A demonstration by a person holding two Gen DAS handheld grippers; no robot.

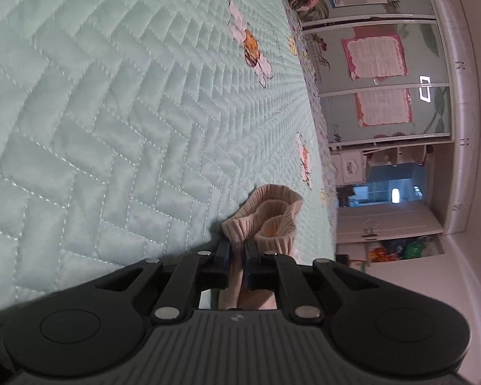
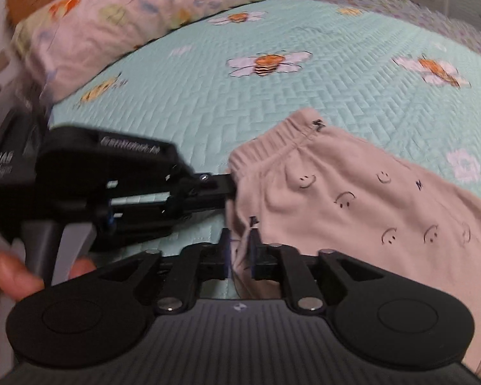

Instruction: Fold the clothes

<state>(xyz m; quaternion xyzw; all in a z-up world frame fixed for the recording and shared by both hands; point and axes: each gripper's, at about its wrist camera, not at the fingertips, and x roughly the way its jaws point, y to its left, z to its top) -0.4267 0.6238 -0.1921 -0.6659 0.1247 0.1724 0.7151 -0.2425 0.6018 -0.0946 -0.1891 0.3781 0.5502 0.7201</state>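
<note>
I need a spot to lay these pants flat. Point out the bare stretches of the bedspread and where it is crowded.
Bare quilted bedspread runs from the pants' waistband up to the pillow, and spreads wide in the left wrist view. It is crowded at the near edge, where the left gripper and right gripper both pinch the pants.
</note>
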